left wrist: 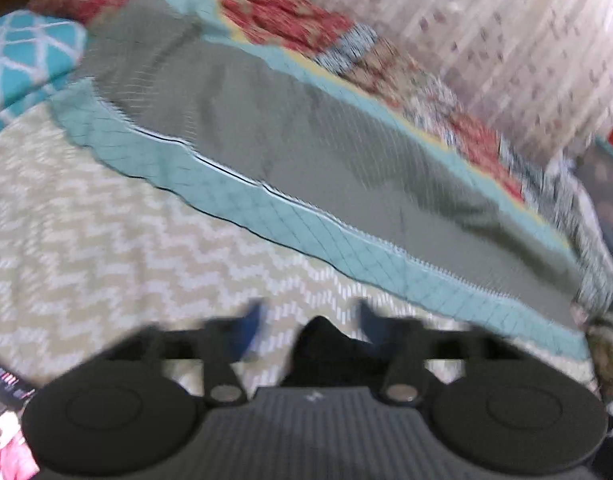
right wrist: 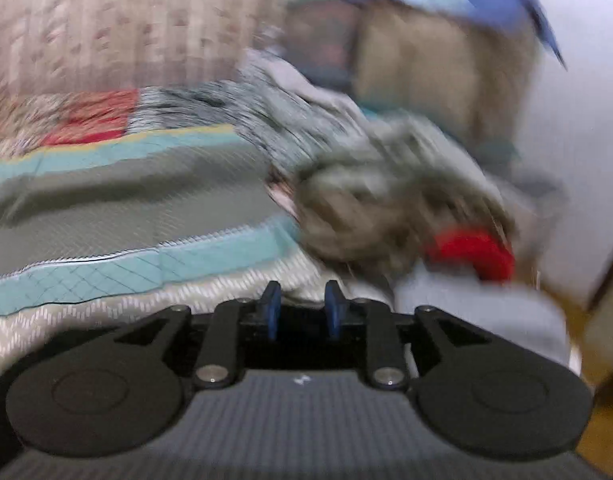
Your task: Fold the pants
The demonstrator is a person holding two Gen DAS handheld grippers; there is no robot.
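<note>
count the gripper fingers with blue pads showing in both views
4: two on the left gripper, spread apart over the chevron bedspread; two on the right gripper, closer together. Nothing is between either pair.

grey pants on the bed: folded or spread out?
Folded lengthwise, by the look of it: the grey pants lie as one long flat strip across the teal quilt. Blur hides layers.

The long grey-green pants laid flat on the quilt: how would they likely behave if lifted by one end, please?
The grey-green pants would probably drape and sag, since they lie thin and lightly creased. They look light. The quilt may drag along slightly.
</note>
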